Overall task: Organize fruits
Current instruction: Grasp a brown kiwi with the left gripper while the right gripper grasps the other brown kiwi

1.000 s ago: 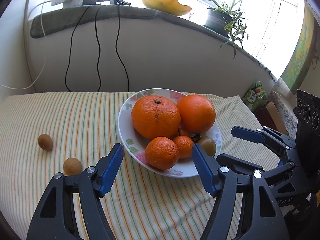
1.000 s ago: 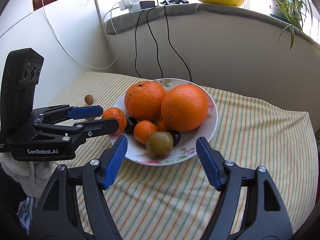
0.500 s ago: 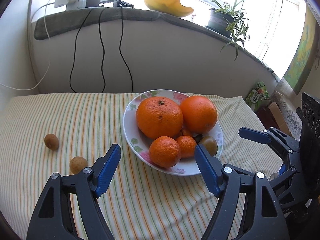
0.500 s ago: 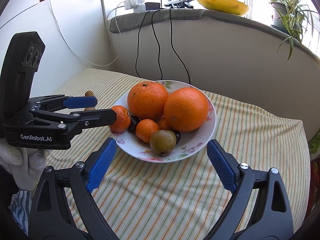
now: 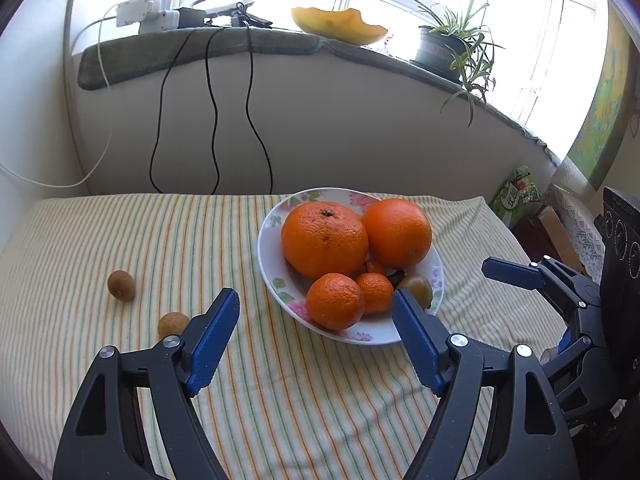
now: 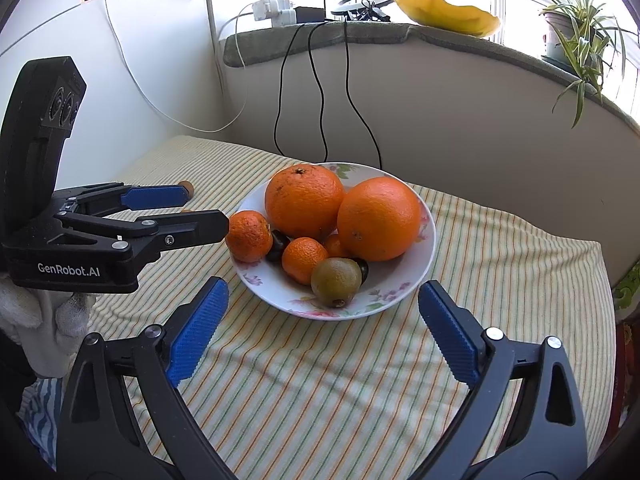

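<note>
A floral plate (image 5: 269, 256) (image 6: 424, 268) on the striped cloth holds two big oranges (image 5: 324, 238) (image 6: 378, 219), several small mandarins (image 5: 335, 301) (image 6: 249, 236), a green-brown kiwi (image 6: 336, 282) and dark fruit. Two small brown fruits (image 5: 121, 285) (image 5: 172, 323) lie on the cloth left of the plate. My left gripper (image 5: 316, 340) is open and empty, just in front of the plate; it also shows in the right wrist view (image 6: 200, 210). My right gripper (image 6: 322, 332) is open and empty, in front of the plate's near rim.
The striped cloth (image 5: 120, 232) ends at a curved wall with hanging black cables (image 5: 212, 120). A ledge above carries a power strip (image 5: 148, 14), a yellow bowl (image 5: 340, 26) and a potted plant (image 5: 452, 46). A green packet (image 5: 518, 196) sits right of the table.
Both grippers have drawn back from the plate and risen a little, so the plate looks farther away. Both stay open. The fruit has not moved.
</note>
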The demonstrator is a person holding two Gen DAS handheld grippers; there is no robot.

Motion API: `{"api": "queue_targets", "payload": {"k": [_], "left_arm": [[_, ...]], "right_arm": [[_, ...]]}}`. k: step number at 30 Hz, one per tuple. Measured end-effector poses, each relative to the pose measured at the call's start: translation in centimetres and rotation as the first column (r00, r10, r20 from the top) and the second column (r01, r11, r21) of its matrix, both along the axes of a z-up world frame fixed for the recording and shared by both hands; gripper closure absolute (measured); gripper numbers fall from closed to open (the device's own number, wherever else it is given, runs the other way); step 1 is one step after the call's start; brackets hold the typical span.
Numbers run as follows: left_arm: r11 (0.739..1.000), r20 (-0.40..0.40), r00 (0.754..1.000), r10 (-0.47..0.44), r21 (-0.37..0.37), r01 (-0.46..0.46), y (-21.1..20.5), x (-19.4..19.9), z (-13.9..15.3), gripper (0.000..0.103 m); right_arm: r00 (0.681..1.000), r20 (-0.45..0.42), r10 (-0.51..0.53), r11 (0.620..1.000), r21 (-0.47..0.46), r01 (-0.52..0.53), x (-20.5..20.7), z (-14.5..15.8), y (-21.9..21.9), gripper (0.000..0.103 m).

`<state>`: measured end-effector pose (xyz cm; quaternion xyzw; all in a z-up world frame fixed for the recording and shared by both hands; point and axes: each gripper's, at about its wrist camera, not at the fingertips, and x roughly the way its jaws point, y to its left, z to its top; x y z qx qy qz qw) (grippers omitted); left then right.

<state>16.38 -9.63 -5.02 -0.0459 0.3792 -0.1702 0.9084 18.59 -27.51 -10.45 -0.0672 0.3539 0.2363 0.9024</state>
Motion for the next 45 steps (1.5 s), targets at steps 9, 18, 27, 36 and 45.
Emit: {"api": "queue_targets", "payload": {"k": [9, 18, 27, 36, 45], "left_arm": [[1.0, 0.014, 1.0, 0.004, -0.005, -0.004, 0.8, -0.5, 0.4, 0.025], [1.0, 0.027, 0.999, 0.026, -0.009, -0.026, 2.3, -1.1, 0.7, 0.025], [0.997, 0.026, 0.997, 0.078, 0.003, -0.078, 5.5, -1.5, 0.0, 0.025], [0.984, -0.005, 0.984, 0.178, -0.024, -0.178, 10.8, -1.4, -1.7, 0.025], [0.977, -0.031, 0.978, 0.208, -0.046, -0.209, 14.4, -0.7, -2.9, 0.034]], "right_arm": [[1.0, 0.001, 0.005, 1.0, -0.005, -0.005, -0.7, 0.4, 0.8, 0.004], [1.0, -0.002, 0.024, 1.0, 0.012, -0.024, -1.4, 0.7, 1.8, 0.004], [0.998, -0.01, 0.065, 0.998, 0.017, -0.065, -1.9, 0.6, 3.9, 0.004], [0.991, -0.037, 0.126, 0.991, 0.041, -0.125, -2.0, -0.4, 6.7, 0.004], [0.979, -0.051, 0.2, 0.979, 0.055, -0.197, -2.0, -1.2, 10.5, 0.004]]}}
